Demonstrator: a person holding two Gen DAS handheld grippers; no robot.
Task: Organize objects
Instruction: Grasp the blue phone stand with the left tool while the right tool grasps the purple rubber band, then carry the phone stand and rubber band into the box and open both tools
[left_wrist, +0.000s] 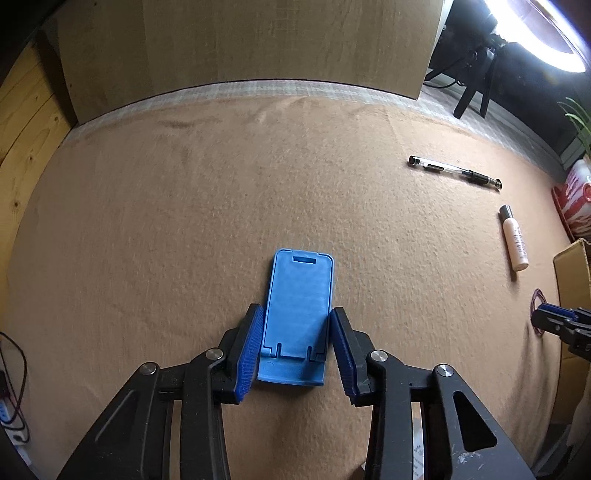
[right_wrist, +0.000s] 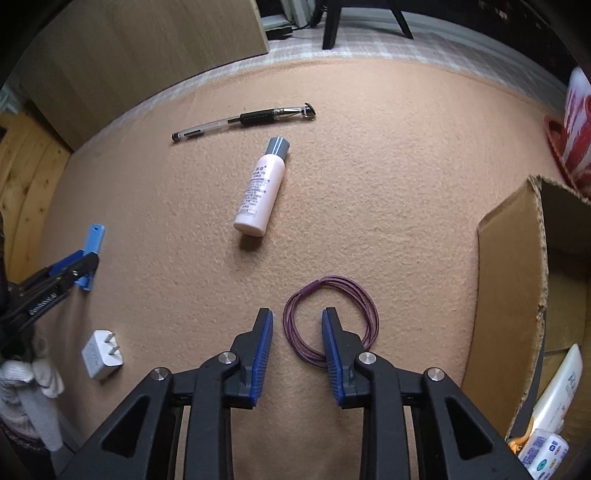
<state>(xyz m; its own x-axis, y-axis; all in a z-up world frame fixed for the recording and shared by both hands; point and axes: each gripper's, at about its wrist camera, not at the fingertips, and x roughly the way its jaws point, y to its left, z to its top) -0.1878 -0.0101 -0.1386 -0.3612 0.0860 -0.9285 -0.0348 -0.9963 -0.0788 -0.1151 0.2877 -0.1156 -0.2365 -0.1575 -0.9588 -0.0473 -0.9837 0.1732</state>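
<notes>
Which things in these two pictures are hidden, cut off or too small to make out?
- Cardboard box, right wrist view: the picture edge cuts it off and its near wall hides most of the contents.
- Print on the pink bottle, both views: too small to read.
- Blue phone stand, right wrist view: the left gripper covers its lower part.
- Red and white container, both views: cut off by the edge.

home room | felt-covered table (right_wrist: 406, 155) | pine-panelled wall (left_wrist: 26, 110) | ring light (left_wrist: 535, 33)
</notes>
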